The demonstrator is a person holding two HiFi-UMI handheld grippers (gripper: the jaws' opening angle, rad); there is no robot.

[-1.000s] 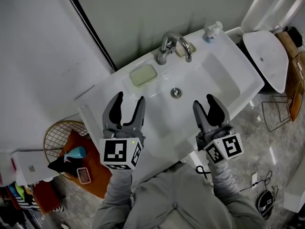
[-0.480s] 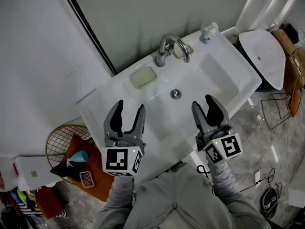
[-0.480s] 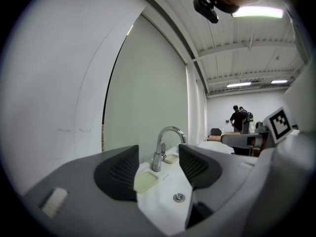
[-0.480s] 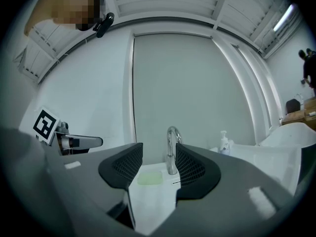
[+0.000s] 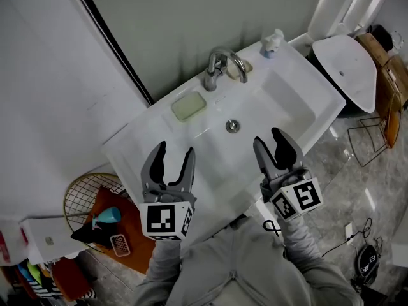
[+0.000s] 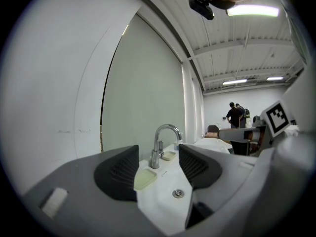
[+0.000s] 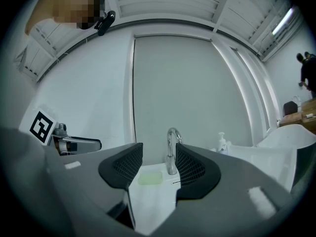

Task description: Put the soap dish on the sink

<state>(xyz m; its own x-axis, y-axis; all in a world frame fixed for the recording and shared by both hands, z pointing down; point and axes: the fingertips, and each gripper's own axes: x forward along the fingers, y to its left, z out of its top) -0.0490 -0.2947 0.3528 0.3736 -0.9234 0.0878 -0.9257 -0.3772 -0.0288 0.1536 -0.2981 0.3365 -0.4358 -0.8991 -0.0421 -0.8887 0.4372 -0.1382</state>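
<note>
A pale green rectangular soap dish lies flat on the white sink's back ledge, left of the chrome faucet. It shows again as the soap dish between the jaws in the left gripper view, and as the soap dish in the right gripper view. My left gripper hovers open and empty over the sink's front left rim. My right gripper is open and empty over the basin's front, near the drain. Neither touches the dish.
A second small dish sits behind the faucet, and a soap dispenser stands at the back right corner. A toilet is to the right, beside a wire rack. A wire basket lies on the floor at left.
Both grippers stay open and empty. They sit slightly farther back from the soap dish, nearer the sink's front edge, and the head view has shifted a little.
</note>
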